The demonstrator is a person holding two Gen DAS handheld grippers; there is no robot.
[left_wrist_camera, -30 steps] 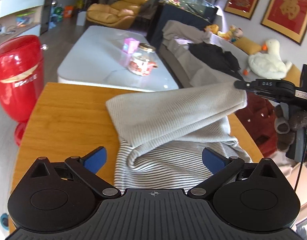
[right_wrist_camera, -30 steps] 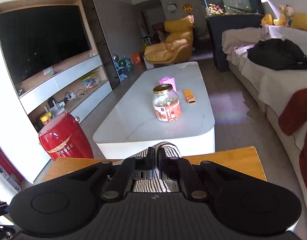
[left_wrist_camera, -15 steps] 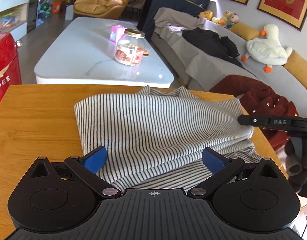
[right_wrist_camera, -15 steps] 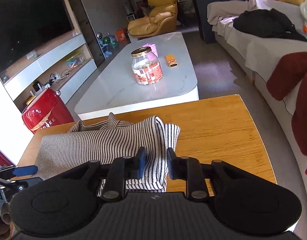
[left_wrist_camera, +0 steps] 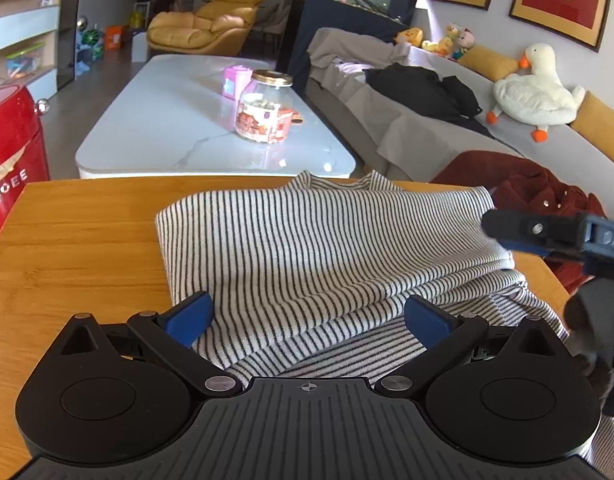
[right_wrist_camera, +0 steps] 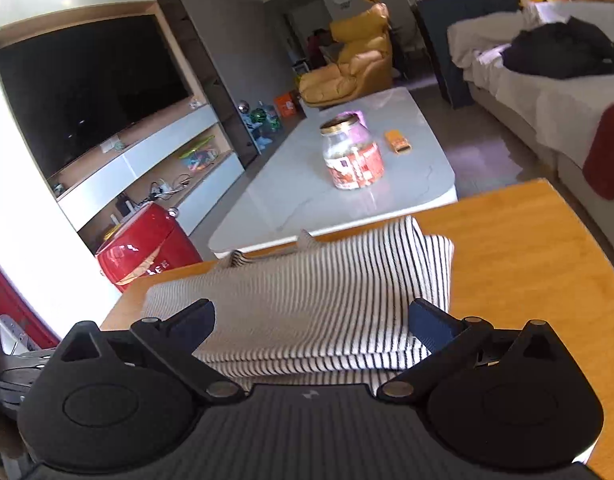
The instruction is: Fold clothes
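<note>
A black-and-white striped shirt (left_wrist_camera: 323, 248) lies folded in layers on the wooden table (left_wrist_camera: 75, 240). It also shows in the right wrist view (right_wrist_camera: 319, 296). My left gripper (left_wrist_camera: 309, 316) is open, its blue pads on either side of the shirt's near edge, holding nothing. My right gripper (right_wrist_camera: 313, 320) is open over the shirt's near edge and empty. In the left wrist view the right gripper's fingers (left_wrist_camera: 519, 232) sit at the shirt's right end.
A white coffee table (left_wrist_camera: 179, 128) with a glass jar (left_wrist_camera: 267, 108) stands beyond the wooden table. A red mini fridge (left_wrist_camera: 7, 160) is at the left. A sofa (left_wrist_camera: 447, 132) with a dark red garment (left_wrist_camera: 519, 188) is at the right.
My right gripper carried the shirt's edge over, laid it down and opened. The top layer now lies flat, striped side up. My left gripper stayed open.
</note>
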